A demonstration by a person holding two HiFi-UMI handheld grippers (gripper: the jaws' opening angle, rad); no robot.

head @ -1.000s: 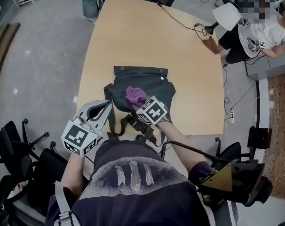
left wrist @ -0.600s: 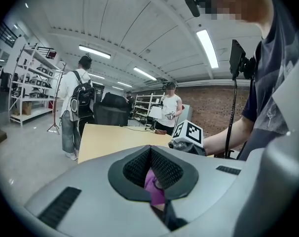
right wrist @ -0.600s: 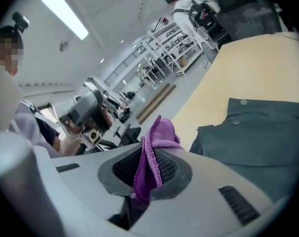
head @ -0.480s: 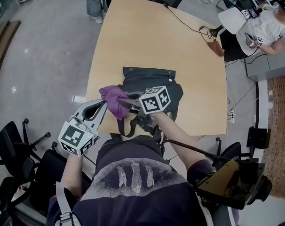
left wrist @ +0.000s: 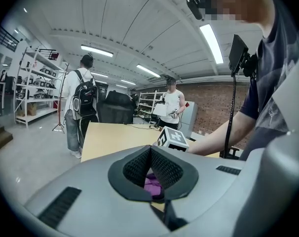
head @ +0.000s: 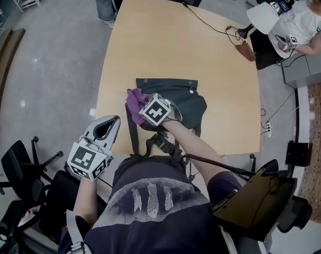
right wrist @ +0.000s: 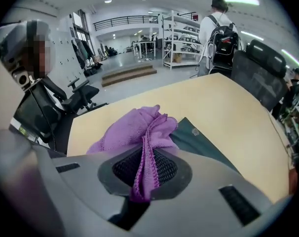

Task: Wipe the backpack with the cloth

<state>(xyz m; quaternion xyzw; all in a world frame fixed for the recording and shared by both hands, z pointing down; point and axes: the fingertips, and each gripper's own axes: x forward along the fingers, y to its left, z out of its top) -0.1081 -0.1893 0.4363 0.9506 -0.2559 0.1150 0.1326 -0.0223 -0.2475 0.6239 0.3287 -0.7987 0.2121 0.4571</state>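
Observation:
A dark green backpack [head: 179, 99] lies flat on the wooden table [head: 166, 46] near its front edge, its straps [head: 158, 142] hanging toward me. My right gripper [head: 137, 106] is shut on a purple cloth [head: 133, 100], which is bunched at the backpack's left edge. In the right gripper view the cloth [right wrist: 139, 127] hangs down between the pads [right wrist: 162, 168], with the backpack [right wrist: 204, 142] just beyond. My left gripper [head: 110, 121] hovers off the table's front left corner, shut and holding nothing. The left gripper [left wrist: 152, 169] view shows the cloth [left wrist: 153, 185] through its tips.
A person with a backpack [head: 105, 1] stands at the table's far left corner. Another person [head: 301, 28] sits at the far right. A cable [head: 211, 23] and a brown object [head: 247, 50] lie on the far right of the table. Office chairs [head: 20, 160] stand to my left.
My right gripper has dragged the purple cloth from the middle of the backpack leftward to its left edge. The left gripper has stayed near the table's front left corner.

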